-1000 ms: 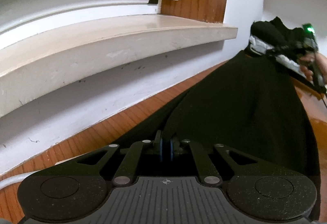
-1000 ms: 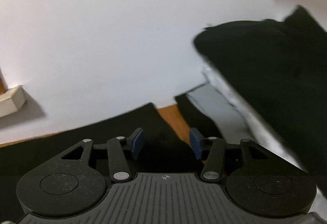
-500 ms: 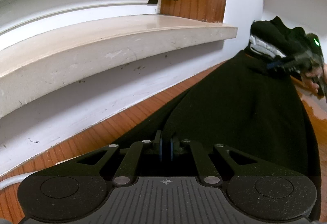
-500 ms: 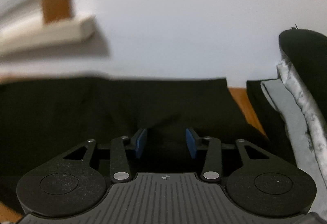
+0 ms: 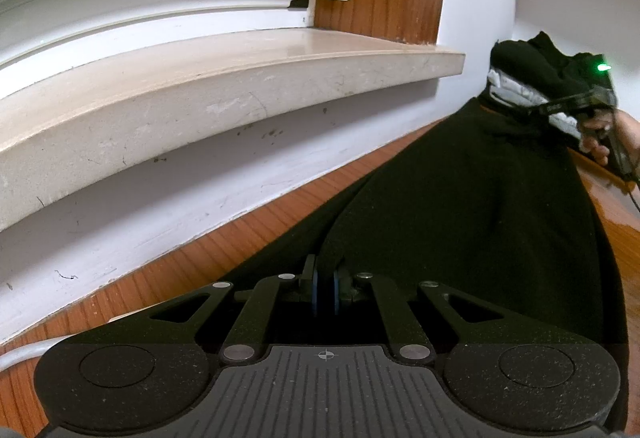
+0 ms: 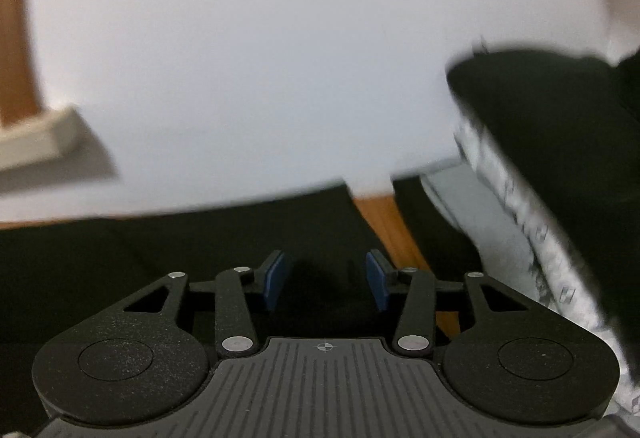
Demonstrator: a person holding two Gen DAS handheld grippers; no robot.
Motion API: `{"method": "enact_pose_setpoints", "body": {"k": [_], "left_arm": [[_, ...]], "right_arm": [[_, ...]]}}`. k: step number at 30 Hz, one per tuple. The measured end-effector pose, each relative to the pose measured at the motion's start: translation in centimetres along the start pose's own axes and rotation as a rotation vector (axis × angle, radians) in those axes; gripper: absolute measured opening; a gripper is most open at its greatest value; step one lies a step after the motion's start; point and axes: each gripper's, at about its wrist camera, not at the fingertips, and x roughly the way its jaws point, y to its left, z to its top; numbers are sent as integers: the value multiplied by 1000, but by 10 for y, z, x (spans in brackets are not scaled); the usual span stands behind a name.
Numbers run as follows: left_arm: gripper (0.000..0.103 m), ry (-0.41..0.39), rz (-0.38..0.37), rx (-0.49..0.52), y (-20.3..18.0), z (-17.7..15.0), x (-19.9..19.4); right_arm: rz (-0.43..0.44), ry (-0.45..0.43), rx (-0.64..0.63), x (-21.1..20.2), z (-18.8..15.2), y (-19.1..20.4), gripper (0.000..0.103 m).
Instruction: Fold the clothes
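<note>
Wooden worktop (image 5: 224, 250) carries black garment (image 5: 480, 222), spread from 6 toward 1 o'clock. Stacked clothes (image 5: 520, 78) at 2 o'clock. Left gripper (image 5: 325, 292) jaws pinched tight on garment edge. Right gripper (image 6: 326, 280) jaws have just been opening, roughly halfway apart, fabric beneath, nothing clamped

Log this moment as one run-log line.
left tool: shut on black garment | right tool: open, jaws just opening over garment | stack: beside

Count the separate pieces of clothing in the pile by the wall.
3 that show: a black garment on top, a white patterned one under it, and a plain grey one at the bottom. More may be hidden underneath or behind.
</note>
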Motion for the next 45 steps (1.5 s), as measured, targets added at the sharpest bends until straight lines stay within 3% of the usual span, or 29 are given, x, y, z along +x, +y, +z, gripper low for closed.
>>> {"method": "enact_pose_setpoints", "body": {"k": [4,5,8,14,20,24,25,27,29,30,32,37,41,45], "left_arm": [[7,0,-1,0,0,0,0],[7,0,-1,0,1,0,0],[7,0,-1,1,1,0,0],[6,-1,0,2,1,-1,0],[7,-1,-3,1,1,-1,0],[7,-2,-2,5,1,-1,0],[7,-2,-1,6,1,-1,0],[8,-2,1,7,1,-1,0],[8,-3,3,7,2,-1,0],[8,-3,3,8,1,-1,1],[8,-3,4,9,1,-1,1],[8,-3,10,17,-1,-1,1],[8,3,22,22,-2,1,0],[21,28,76,37,-4,4,-13]], "right_arm": [[39,8,-18,10,-2,0,41],[50,3,-35,11,-3,2,21],[35,-23,-94,9,-2,8,3],[-28,-226,-44,-15,20,4,2],[-60,-218,-101,-13,34,15,2],[-95,-271,-119,-5,39,19,2],[-115,-249,-126,3,41,22,2],[-158,-187,-140,18,44,27,15],[-198,-172,-158,19,40,33,39],[-176,-179,-147,13,35,33,44],[-128,-178,-133,1,26,33,45],[50,-46,-114,-22,-13,40,45],[97,-35,-127,-36,-40,45,51],[136,-34,-109,-35,-52,40,58]]}}
